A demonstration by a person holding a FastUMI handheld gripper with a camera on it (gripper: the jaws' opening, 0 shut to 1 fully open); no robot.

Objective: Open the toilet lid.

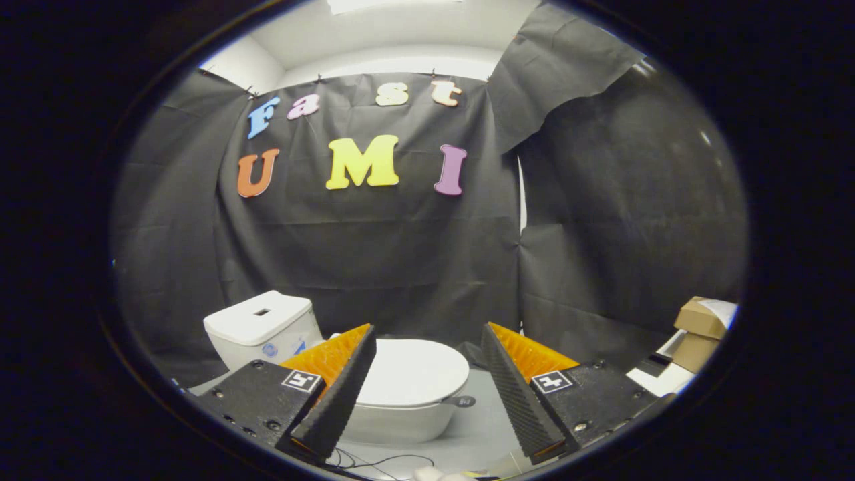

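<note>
- Gripper (427, 354): two fingers spread wide apart, nothing between them but open air; both hang above the floor, short of the toilet, touching nothing.
- Left finger (340, 394): its tip overlaps the near-left part of the toilet lid in this view; it looks to be in front of the lid and not on it.
- Right finger (518, 394): stands clear to the right of the bowl, with grey floor showing between the two.
- Toilet (401, 417): white, low, ahead of the fingers and nearer the left one. Its long axis runs from the tank at the far left to the rounded front of the bowl at the near right, so the front points rightward and slightly toward the camera.
- Toilet lid (417, 371): white, oval, lying flat and closed on the bowl; long axis the same as the toilet's.
- Tank (264, 327): white box behind the lid, beyond the left finger, with a small dark slot in its flat top.
- Small dark knob (462, 401): at the bowl's right side just under the lid's edge; too small to identify, possibly a handle or fitting.
- Floor (477, 434): grey, with thin dark cables (381, 461) lying just below the bowl.
- Cardboard boxes (698, 331): brown, stacked, well apart at the far right, beyond the right finger.
</note>
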